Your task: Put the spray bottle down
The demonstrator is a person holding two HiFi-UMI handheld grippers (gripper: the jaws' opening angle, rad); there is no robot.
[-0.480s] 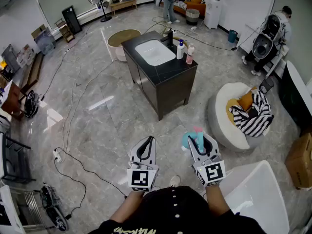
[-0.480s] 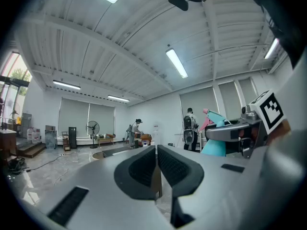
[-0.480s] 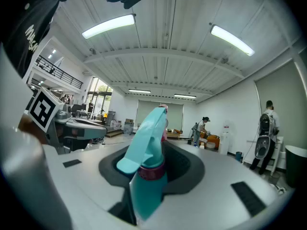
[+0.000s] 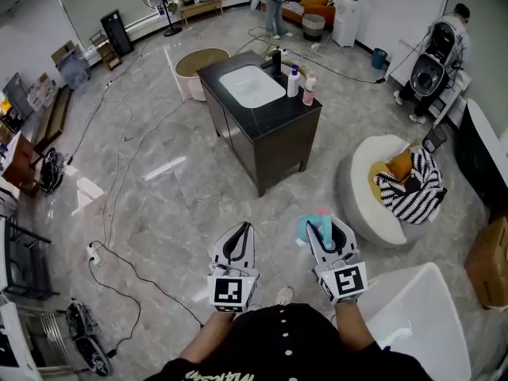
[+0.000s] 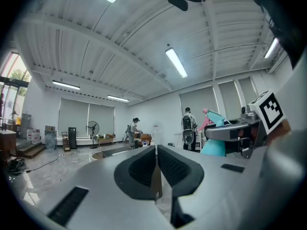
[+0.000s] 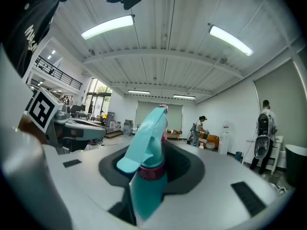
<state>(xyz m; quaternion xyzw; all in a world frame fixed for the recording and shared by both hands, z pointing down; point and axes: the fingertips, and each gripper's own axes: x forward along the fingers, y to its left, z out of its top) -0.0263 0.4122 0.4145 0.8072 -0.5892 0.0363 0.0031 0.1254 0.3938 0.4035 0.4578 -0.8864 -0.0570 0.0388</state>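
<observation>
The right tool is closed on the teal spray bottle, which stands upright between its jaws with its trigger head pointing forward. The left tool has its jaws together, nothing between them. Both are held level, side by side, above the grey marble floor. Well ahead stands a black counter with a white sink and 2 bottles.

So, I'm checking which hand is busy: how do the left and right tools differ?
The right tool grips a teal spray bottle; the left tool holds nothing. The left tool's jaws are together; the right tool's stand apart around the bottle. Both point forward, side by side.
</observation>
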